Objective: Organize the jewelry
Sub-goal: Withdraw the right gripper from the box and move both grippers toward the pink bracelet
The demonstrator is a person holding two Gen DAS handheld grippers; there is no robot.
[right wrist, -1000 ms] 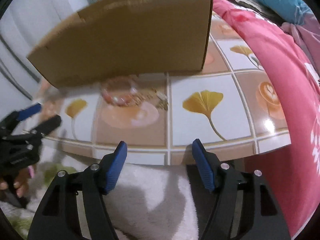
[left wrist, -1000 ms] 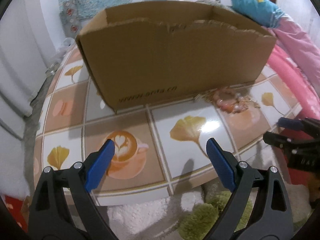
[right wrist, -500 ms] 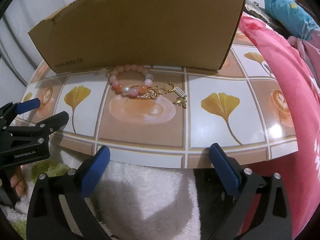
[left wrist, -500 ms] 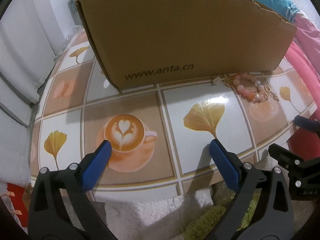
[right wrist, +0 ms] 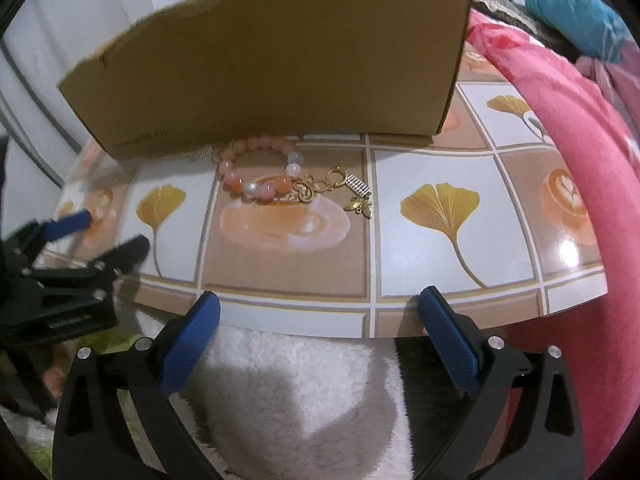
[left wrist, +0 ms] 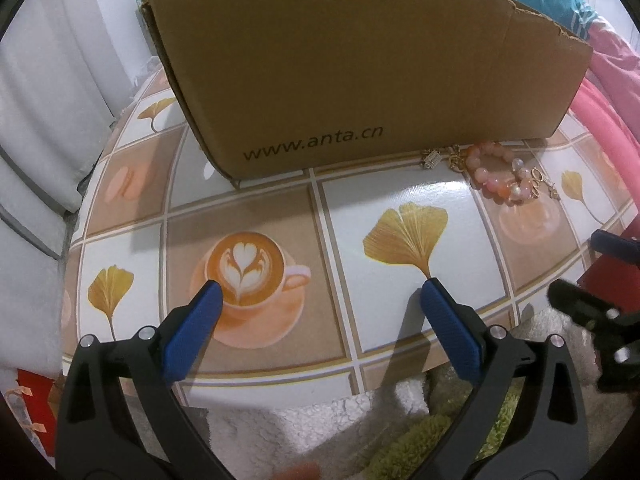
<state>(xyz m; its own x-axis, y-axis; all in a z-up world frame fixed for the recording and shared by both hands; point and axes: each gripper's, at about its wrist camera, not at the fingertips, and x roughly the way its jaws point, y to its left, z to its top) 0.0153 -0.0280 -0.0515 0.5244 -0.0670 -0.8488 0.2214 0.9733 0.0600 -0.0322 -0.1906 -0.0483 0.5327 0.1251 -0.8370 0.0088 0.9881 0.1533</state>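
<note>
Both grippers wide open, nothing between the jaws. The pink bead bracelet lies on the table against the cardboard box, well beyond the right gripper, far right of the left gripper.

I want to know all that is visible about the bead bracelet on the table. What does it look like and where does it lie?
The bead bracelet is a ring of round pink, peach and whitish beads that look like polished stone. Gold-coloured charms hang from it: a clasp ring, a ribbed bar and a small winged piece. It lies flat on the glossy patterned table, its far side right at the foot of the cardboard box; I cannot tell whether they touch. Neither claw touches it.
</note>
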